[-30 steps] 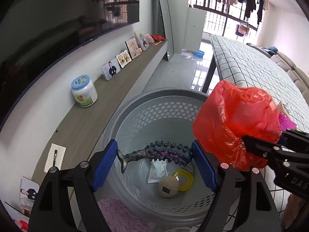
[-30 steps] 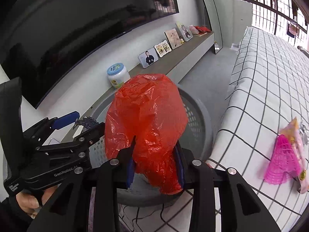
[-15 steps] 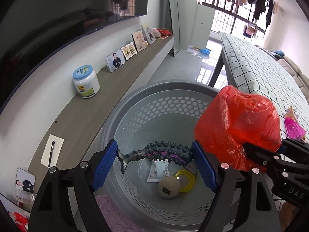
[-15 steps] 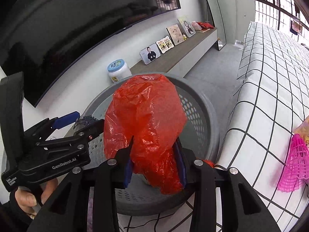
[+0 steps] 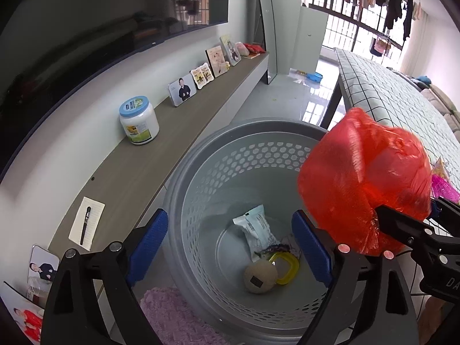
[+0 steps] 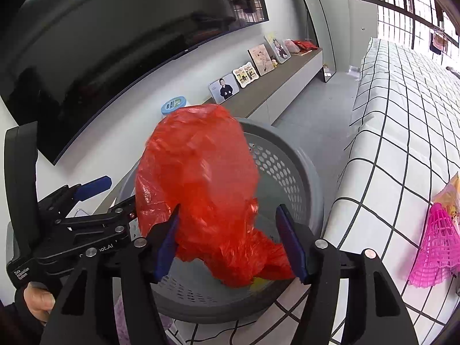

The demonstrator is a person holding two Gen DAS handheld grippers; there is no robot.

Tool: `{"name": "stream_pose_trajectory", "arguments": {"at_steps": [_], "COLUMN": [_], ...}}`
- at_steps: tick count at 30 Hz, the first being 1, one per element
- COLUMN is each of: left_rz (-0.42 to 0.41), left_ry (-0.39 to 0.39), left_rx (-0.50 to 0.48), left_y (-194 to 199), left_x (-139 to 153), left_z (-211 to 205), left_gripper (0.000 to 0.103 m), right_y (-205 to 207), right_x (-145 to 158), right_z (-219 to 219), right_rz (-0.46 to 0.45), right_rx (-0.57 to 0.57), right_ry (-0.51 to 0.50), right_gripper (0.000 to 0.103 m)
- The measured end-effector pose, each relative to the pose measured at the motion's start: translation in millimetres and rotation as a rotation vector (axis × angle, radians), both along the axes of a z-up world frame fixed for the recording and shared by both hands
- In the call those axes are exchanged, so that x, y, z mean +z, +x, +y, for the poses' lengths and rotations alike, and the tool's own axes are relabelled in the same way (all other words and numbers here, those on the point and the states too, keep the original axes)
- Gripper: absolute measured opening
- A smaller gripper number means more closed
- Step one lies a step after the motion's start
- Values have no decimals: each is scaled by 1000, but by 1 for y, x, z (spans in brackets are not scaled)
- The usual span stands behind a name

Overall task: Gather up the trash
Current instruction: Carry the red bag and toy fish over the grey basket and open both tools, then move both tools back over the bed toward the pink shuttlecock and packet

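Since 0.5 s ago: right gripper has spread its blue pads; crinkled red plastic bag sits loose between them, over the basket rim. Knobbly purple toy has left the left gripper, jaws wide and empty. Round grey perforated basket holds a white packet, beige ball and yellow ring. Pink mesh shuttlecock lies on the checked tablecloth.

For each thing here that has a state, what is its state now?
Left hand-held gripper: open, empty, over the basket.
Right hand-held gripper: open.
Red plastic bag: crumpled, between the open fingers, above the basket.
Grey perforated plastic basket: upright, holding trash.
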State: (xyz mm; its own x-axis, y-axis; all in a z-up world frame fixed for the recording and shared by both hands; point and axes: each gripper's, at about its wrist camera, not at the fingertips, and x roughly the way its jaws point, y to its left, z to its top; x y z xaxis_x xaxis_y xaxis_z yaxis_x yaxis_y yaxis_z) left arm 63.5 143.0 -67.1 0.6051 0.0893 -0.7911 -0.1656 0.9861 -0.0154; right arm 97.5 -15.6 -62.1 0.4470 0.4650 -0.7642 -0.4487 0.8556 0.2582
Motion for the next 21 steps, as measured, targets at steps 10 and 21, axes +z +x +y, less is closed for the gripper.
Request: {"name": "stream_pose_trajectory", "arguments": {"at_steps": [10,21], "left_rz": [-2,-6], "left_ry": [8,11], "left_rx": [24,31], "left_y": [-3,-8], "left_x": [2,4], "left_z": [6,5], "left_gripper": [86,86], "right_y": [1,-1], "right_x": [0,-2], "right_z": [1,2], "right_rz": [-11,-19], "right_rx": [3,-8], "right_ry": [-4,-17], "right_gripper": [66,66]}}
